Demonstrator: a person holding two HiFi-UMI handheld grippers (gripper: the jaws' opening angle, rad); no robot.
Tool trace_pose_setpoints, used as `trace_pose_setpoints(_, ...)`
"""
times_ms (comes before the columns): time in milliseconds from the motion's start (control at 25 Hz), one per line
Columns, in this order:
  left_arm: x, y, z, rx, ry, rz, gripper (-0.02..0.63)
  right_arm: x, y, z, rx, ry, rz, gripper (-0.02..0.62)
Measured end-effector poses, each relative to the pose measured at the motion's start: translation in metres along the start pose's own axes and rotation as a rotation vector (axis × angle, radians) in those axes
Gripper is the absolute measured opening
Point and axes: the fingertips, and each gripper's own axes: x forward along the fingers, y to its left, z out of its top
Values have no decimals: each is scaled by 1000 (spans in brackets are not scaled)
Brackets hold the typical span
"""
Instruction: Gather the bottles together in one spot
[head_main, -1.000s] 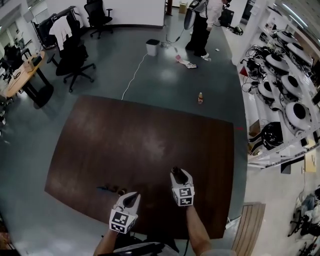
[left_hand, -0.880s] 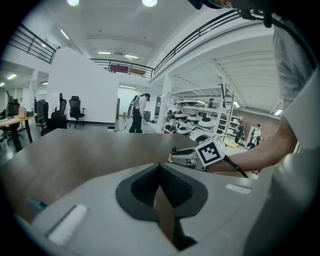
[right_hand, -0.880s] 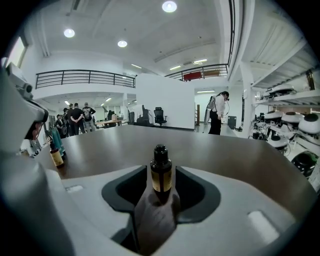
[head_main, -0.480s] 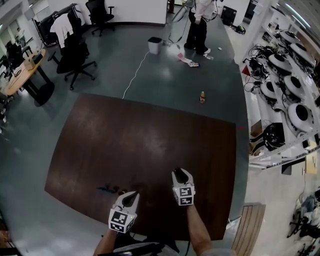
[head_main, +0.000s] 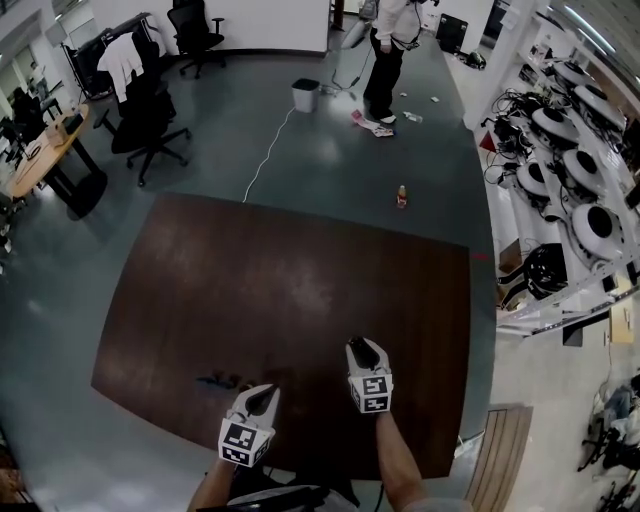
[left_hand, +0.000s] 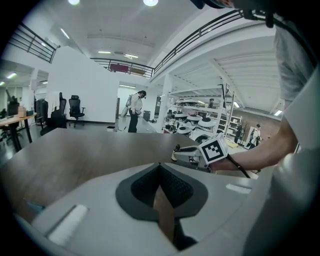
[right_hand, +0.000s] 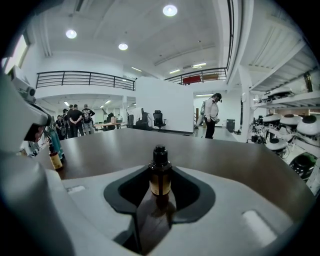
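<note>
A small amber bottle (right_hand: 160, 176) with a black cap stands upright on the brown table (head_main: 290, 270), between the tips of my right gripper (right_hand: 160, 186). The jaws have just been closing and their pads now meet the bottle's sides. In the head view my right gripper (head_main: 357, 346) is near the table's front edge. A little to its left, my left gripper (head_main: 265, 393) is shut and empty, its own view (left_hand: 160, 165) showing only table. A cluster of bottles (head_main: 227, 380) stands left of both grippers, seen as a teal and an amber bottle (right_hand: 54, 150) in the right gripper view.
One bottle (head_main: 401, 195) stands on the floor beyond the table's far edge. A person (head_main: 385, 50) stands far back near a white bin (head_main: 305, 95). Office chairs (head_main: 145, 125) are at the back left. Shelves of white gear (head_main: 580, 170) line the right side.
Both grippers have stayed where they were. The person at the far end of the room has shifted a little to the left.
</note>
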Motion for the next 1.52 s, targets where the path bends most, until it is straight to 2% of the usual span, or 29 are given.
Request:
trace_pose_setpoints(200,-7,0,2,11,-9,-15,0,-15,2,10,-15,-25,-28,132)
trace_pose_setpoints(560,-28,-1,6,25,-28,-62,-2,-67,37,23,-20,-52,-52,132)
trace_pose_setpoints(1040,-62,2,-9,40,-29,-103,-2,-109,122,29,-19,-89,5,132)
trace_pose_setpoints(1520,-92,30,-24,31,-20,-89,-1,-92,196,16,-46,-63,108,132)
